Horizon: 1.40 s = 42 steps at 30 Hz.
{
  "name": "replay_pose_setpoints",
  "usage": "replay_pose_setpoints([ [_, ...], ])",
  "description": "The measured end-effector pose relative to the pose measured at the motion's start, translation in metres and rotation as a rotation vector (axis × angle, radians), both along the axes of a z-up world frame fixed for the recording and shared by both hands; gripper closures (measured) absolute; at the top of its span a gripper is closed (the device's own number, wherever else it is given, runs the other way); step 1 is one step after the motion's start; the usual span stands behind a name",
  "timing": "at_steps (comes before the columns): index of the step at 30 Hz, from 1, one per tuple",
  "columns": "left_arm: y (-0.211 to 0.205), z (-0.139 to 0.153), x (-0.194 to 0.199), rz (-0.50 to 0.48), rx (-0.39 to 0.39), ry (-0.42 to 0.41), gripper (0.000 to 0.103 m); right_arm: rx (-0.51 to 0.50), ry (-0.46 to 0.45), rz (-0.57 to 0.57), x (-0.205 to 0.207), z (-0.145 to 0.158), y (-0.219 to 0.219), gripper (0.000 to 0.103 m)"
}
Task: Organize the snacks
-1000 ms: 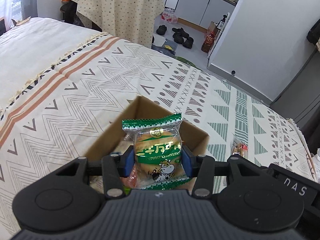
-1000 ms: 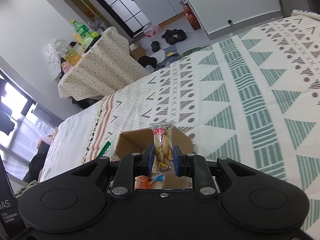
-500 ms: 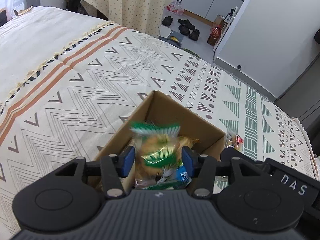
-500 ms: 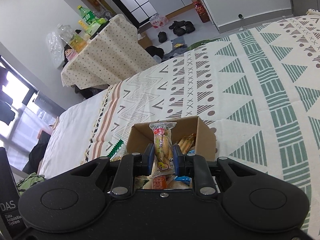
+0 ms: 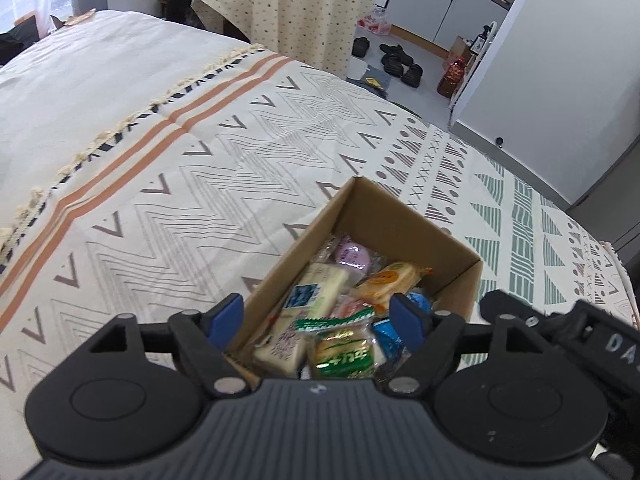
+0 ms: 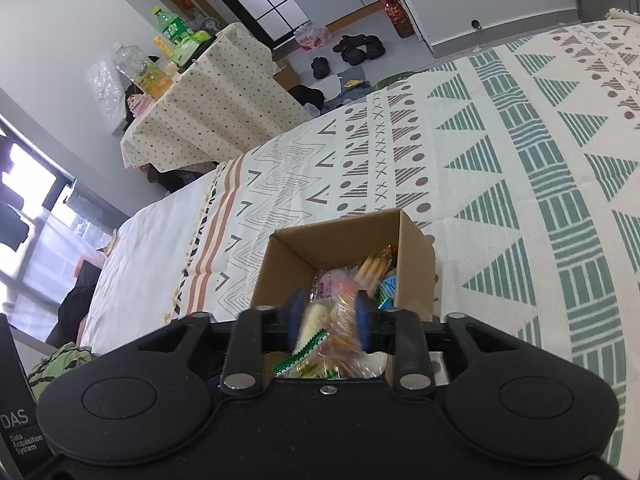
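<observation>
An open cardboard box sits on the patterned bedspread and holds several wrapped snacks. My left gripper hangs open over the box's near end. The green-wrapped bread packet lies loose in the box below it. In the right wrist view the same box is seen from the other side. My right gripper has its fingers parted, and a clear red-labelled snack packet, blurred, sits between them over the box without being pinched.
The bedspread spreads wide around the box. A cloth-covered table with bottles stands beyond the bed. Shoes and a red bottle lie on the floor by white cabinets. The right gripper's body shows beside the box.
My left gripper opened and the green bread packet dropped into the box. My right gripper came over the box and parted its fingers; its packet has slipped down, blurred.
</observation>
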<state>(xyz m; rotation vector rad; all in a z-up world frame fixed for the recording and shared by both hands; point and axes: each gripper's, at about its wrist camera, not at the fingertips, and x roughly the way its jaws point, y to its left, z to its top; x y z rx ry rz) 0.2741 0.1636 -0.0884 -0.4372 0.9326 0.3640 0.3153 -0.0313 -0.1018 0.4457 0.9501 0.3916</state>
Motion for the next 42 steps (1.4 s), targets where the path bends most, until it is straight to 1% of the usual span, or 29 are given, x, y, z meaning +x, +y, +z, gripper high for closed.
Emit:
replay_pose_setpoints([
  [1,0.000,0.000,-0.002,0.003,0.004,0.003,0.019,0.007,0.001,-0.006,-0.002,0.000,-0.002,0.061],
  [3,-0.001,0.001,-0.007,0.003,0.004,0.001,0.018,0.011,-0.003,-0.019,-0.006,0.002,-0.004,0.054],
  [9,-0.012,0.007,-0.019,-0.032,0.009,-0.009,0.012,0.004,-0.021,-0.042,-0.019,0.008,-0.015,0.045],
  [13,-0.019,0.013,-0.026,-0.036,0.009,-0.018,0.010,0.005,-0.038,-0.050,-0.028,0.015,-0.025,0.043],
  [15,-0.021,0.016,-0.030,-0.037,0.006,-0.025,0.009,0.005,-0.052,-0.056,-0.033,0.018,-0.031,0.039],
  [17,-0.023,0.019,-0.034,-0.037,0.009,-0.030,0.007,0.001,-0.060,-0.065,-0.038,0.020,-0.038,0.037],
  [21,-0.025,0.026,-0.044,-0.037,0.013,-0.031,0.004,0.009,-0.062,-0.077,-0.047,0.021,-0.051,0.037],
  [23,-0.025,0.030,-0.050,-0.039,0.016,-0.040,0.001,0.011,-0.066,-0.076,-0.052,0.023,-0.055,0.037],
  [25,-0.027,0.035,-0.055,-0.040,0.021,-0.051,0.000,0.012,-0.073,-0.074,-0.058,0.026,-0.060,0.035],
  [27,-0.029,0.040,-0.061,-0.048,0.025,-0.061,0.000,0.007,-0.086,-0.073,-0.064,0.029,-0.066,0.030],
  [30,-0.036,0.045,-0.068,-0.062,0.044,-0.065,0.000,0.005,-0.109,-0.075,-0.075,0.034,-0.076,0.025],
  [33,-0.043,0.049,-0.075,-0.066,0.046,-0.057,0.000,0.006,-0.123,-0.078,-0.085,0.038,-0.084,0.023],
  [37,-0.053,0.054,-0.085,-0.093,0.061,-0.053,0.000,-0.029,-0.155,-0.058,-0.099,0.049,-0.090,0.019],
  [39,-0.057,0.058,-0.091,-0.107,0.066,-0.058,0.000,-0.048,-0.185,-0.050,-0.107,0.059,-0.093,0.013],
  [42,-0.064,0.065,-0.102,-0.128,0.089,-0.074,0.000,-0.063,-0.223,-0.044,-0.118,0.071,-0.098,0.007],
])
